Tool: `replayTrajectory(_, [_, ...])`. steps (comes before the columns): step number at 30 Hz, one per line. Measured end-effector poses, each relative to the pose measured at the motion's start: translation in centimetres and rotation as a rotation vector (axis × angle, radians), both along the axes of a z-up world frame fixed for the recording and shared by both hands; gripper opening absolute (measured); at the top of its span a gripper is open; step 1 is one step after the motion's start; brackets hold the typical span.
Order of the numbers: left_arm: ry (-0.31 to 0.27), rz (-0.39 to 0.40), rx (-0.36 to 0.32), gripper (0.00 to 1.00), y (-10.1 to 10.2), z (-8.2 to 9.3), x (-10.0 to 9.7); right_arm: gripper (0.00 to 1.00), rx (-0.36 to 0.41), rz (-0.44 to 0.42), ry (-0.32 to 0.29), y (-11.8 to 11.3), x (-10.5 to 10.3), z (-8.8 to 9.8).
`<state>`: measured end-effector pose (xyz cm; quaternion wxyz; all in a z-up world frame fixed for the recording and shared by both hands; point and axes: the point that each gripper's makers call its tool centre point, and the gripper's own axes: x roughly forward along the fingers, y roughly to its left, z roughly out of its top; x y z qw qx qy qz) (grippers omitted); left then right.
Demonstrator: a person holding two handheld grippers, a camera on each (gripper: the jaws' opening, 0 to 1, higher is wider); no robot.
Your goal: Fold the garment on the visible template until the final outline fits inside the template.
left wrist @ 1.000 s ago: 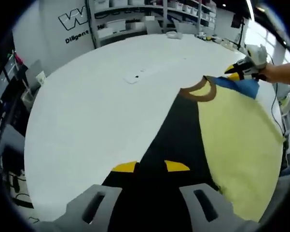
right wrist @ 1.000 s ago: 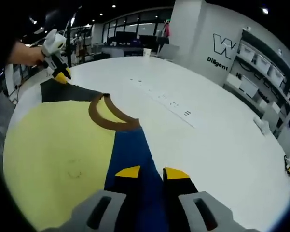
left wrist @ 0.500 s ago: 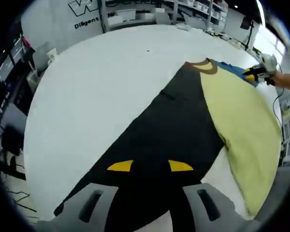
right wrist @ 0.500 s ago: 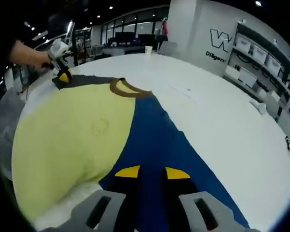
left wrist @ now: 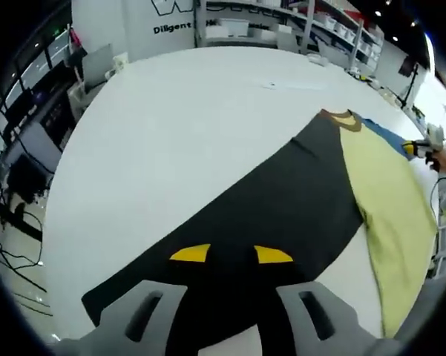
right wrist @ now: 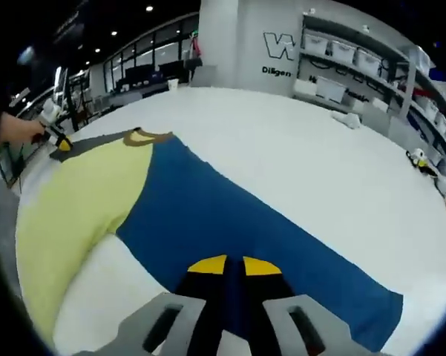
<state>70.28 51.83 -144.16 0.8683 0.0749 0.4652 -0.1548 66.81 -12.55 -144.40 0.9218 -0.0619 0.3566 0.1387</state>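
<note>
Garment (left wrist: 386, 200): pale yellow body, black sleeve (left wrist: 274, 215), blue sleeve (right wrist: 230, 222), brown collar (right wrist: 145, 136). Worktop (left wrist: 185, 133): plain white. Gripper fingertips (left wrist: 190, 254): yellow.

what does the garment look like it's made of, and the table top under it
The garment looks like soft matte knit cloth, likely jersey: it drapes flat in black, yellow and blue panels with a brown ribbed-looking collar. The table looks like a smooth white sheet, perhaps laminate or vinyl; its exact material is unclear.

Left gripper (left wrist: 231, 254): grey moulded jaws with slotted bases, yellow fingertip pads. Right gripper (right wrist: 234, 265): same grey jaws, yellow pads. Beside brown collar (right wrist: 142, 136), other gripper's white body, yellow tips; bare forearm.
</note>
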Motion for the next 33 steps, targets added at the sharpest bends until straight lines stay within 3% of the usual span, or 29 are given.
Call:
replayTrajectory(4, [-0.006,0.041,0.007,0.31,1.3,0.0,-0.1,0.06,-0.037,-0.028,-0.01,-2.9,-0.6,0.1])
replayTrajectory(7, [-0.003,0.075,0.006,0.31,2.7,0.0,-0.4,0.26,-0.018,-0.137,-0.026,-5.8,-1.0,0.1])
replayTrajectory(8, [0.001,0.092,0.001,0.3,3.2,0.0,-0.6,0.27,0.002,-0.169,-0.024,-6.5,-1.3,0.0])
replayTrajectory(10, [0.002,0.12,0.009,0.3,4.4,0.0,-0.8,0.15,-0.025,-0.171,-0.03,-8.0,-2.1,0.1])
replayTrajectory(12, [0.009,0.159,-0.001,0.29,5.3,0.0,-1.0,0.1,-0.003,-0.222,-0.034,-9.3,-2.9,0.2])
replayTrajectory(19, [0.011,0.241,-0.002,0.28,8.7,0.2,-2.3,0.1,-0.018,-0.259,-0.031,-11.4,-5.1,0.6])
replayTrajectory(21, [0.012,0.269,-0.007,0.27,9.3,0.1,-2.4,0.06,-0.024,-0.266,-0.033,-11.7,-5.3,0.7])
replayTrajectory(25, [0.014,0.311,-0.023,0.25,10.0,0.2,-2.4,0.0,-0.04,-0.275,-0.036,-12.3,-5.2,0.8])
replayTrajectory(33, [0.021,0.32,-0.012,0.27,10.5,0.2,-2.1,0.01,-0.078,-0.281,-0.001,-13.3,-5.3,0.9])
